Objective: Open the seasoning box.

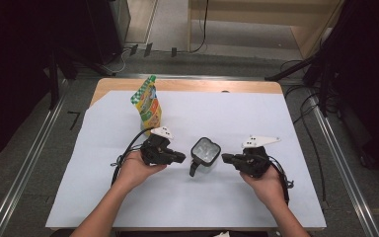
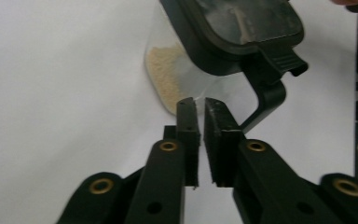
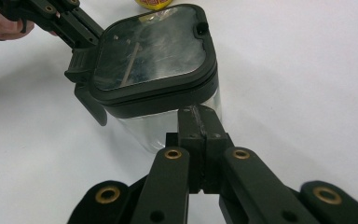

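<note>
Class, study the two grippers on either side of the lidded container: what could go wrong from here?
1. Both the left gripper and the right gripper are shut with nothing between the jaws; pushing in like that could tip the clear container, which stands free on the white sheet.
2. Its black lid has a latch; knocking that might let the pale granules spill.
3. A wide left swing might topple the upright pouch.
</note>
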Demonstrator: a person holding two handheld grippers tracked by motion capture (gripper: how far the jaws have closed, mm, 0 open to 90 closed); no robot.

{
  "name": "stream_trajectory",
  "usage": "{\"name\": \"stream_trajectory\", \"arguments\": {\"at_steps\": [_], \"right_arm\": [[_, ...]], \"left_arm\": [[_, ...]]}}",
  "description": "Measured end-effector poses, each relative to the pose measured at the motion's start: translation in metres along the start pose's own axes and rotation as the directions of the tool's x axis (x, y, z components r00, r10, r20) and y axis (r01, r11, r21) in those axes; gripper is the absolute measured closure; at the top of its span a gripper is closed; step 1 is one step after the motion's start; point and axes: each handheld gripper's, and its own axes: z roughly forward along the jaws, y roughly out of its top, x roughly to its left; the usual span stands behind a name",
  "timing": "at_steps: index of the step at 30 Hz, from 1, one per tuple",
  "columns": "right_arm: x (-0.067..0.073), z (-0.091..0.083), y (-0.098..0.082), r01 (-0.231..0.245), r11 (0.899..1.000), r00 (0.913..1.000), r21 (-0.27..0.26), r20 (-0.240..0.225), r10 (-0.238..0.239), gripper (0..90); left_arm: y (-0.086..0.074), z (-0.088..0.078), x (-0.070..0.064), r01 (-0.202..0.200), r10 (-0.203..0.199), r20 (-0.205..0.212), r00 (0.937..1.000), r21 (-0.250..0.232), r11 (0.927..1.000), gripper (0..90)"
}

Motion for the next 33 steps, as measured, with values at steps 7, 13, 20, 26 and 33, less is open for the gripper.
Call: {"name": "stream_trajectory", "arguments": {"at_steps": [7, 13, 20, 26, 33], "right_arm": [[0.005, 0.005, 0.002, 0.009, 1.0, 1.0, 0.004, -0.001, -0.009, 90.0], [0.006, 0.007, 0.001, 0.001, 1.0, 0.9999, 0.009, 0.012, -0.001, 90.0], [0.005, 0.009, 0.001, -0.008, 1.0, 0.9992, -0.005, 0.04, 0.008, 90.0], [0.001, 0.012, 0.004, -0.029, 0.999, 0.9971, -0.018, 0.07, 0.03, 90.0], [0.0, 0.023, 0.009, -0.046, 0.999, 0.9943, -0.029, 0.094, 0.049, 90.0]], "left_arm": [[0.002, 0.006, -0.008, -0.03, 0.029, 0.014, 0.9995, 0.006, 0.9995, 90.0], [0.006, 0.012, -0.018, -0.04, 0.041, 0.04, 0.9984, -0.014, 0.9991, 90.0], [0.008, 0.017, -0.022, -0.033, 0.034, 0.016, 0.9993, -0.021, 0.9992, 90.0], [0.01, 0.021, -0.028, -0.025, 0.025, -0.001, 0.9997, -0.041, 0.9989, 90.0], [0.013, 0.027, -0.034, -0.032, 0.033, 0.016, 0.9993, -0.051, 0.9982, 90.0]]}}
